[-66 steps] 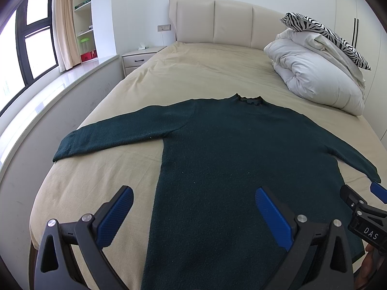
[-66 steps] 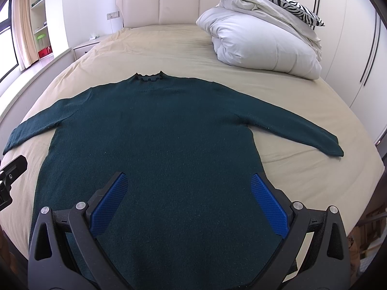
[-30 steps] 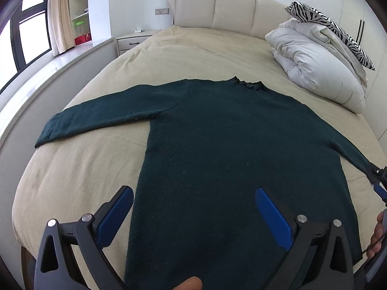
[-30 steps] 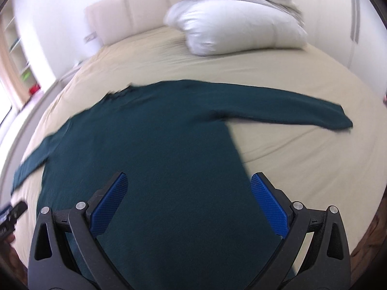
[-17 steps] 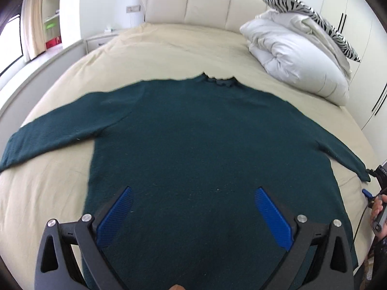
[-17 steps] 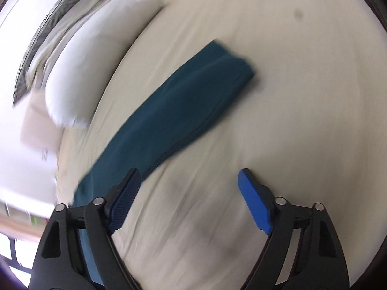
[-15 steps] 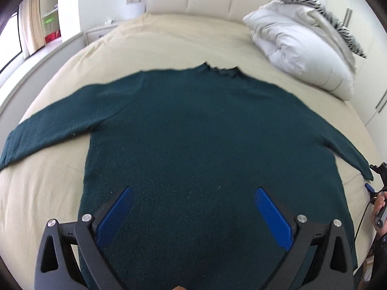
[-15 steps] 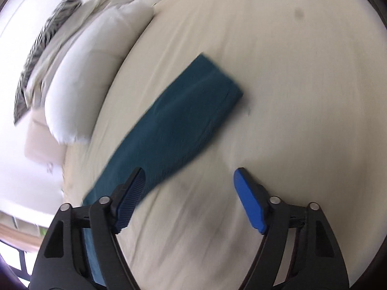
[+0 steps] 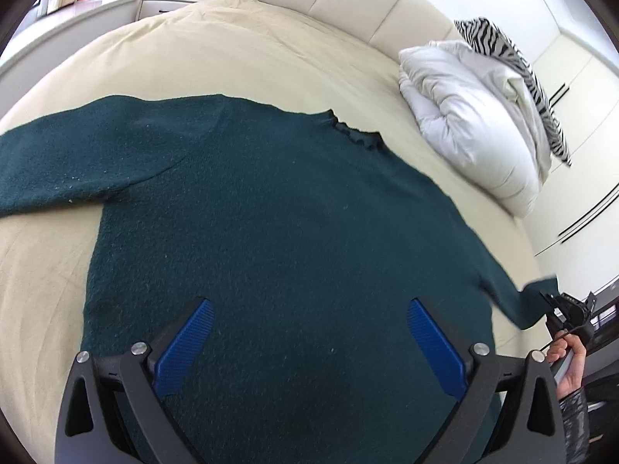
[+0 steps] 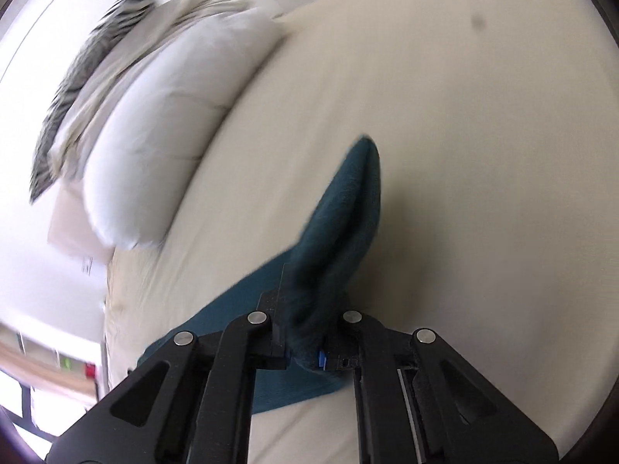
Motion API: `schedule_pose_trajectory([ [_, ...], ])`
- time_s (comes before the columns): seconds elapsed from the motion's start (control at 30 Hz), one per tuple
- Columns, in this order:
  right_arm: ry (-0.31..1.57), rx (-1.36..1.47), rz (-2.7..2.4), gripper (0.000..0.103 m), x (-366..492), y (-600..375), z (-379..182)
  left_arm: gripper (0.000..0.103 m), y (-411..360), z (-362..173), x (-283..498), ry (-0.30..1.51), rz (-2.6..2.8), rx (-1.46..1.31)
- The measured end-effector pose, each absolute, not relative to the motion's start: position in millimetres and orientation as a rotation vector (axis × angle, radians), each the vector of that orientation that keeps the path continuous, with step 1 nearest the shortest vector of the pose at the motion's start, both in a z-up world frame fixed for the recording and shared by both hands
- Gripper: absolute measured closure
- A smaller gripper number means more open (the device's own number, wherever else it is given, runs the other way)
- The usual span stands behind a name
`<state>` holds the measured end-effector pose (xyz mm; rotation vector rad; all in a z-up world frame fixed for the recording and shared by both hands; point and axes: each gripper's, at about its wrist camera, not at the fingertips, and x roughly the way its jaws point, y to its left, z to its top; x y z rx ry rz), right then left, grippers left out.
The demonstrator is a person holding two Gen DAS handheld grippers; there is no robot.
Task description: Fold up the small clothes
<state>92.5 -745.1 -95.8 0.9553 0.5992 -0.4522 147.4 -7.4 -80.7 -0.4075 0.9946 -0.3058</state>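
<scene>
A dark green long-sleeved sweater (image 9: 301, 224) lies flat on the beige bed, collar toward the headboard. My left gripper (image 9: 307, 342) is open and empty, hovering over the sweater's lower body. My right gripper (image 10: 305, 348) is shut on the cuff end of the sweater's right sleeve (image 10: 340, 216), which stands lifted off the bed. In the left wrist view the right gripper (image 9: 565, 309) shows at the far right edge, pinching that sleeve end (image 9: 530, 301). The left sleeve (image 9: 58, 166) lies stretched out to the left.
A folded white duvet (image 9: 472, 123) with a zebra-print pillow (image 9: 518, 73) sits near the padded headboard (image 9: 348, 4) at the right. The beige bedsheet (image 9: 216, 54) runs to the bed edges. A nightstand (image 9: 170, 0) and a window ledge are at the far left; wardrobe doors stand at the right.
My right gripper swung to the right sleeve's end, closed on the cuff and lifted it. My left gripper moved forward over the sweater's body and stayed open.
</scene>
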Motion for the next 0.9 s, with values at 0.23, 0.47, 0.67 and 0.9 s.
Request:
schedule_pose_trajectory([
  [0.23, 0.694, 0.695, 0.007, 0.096, 225, -548, -40, 0.011, 24, -82, 162, 0.960, -0.320, -0.547],
  [0.47, 0.856, 0.557, 0.212, 0.087, 300, -400, -96, 0.011, 33, -94, 176, 0.974, -0.349, -0.623],
  [0.67, 0.842, 0.532, 0.263, 0.047, 257, -387, -121, 0.010, 7, -101, 198, 0.994, -0.406, -0.639],
  [0.9, 0.599, 0.391, 0.099, 0.028, 154, -415, -85, 0.011, -57, -114, 243, 1.066, -0.452, -0.579],
])
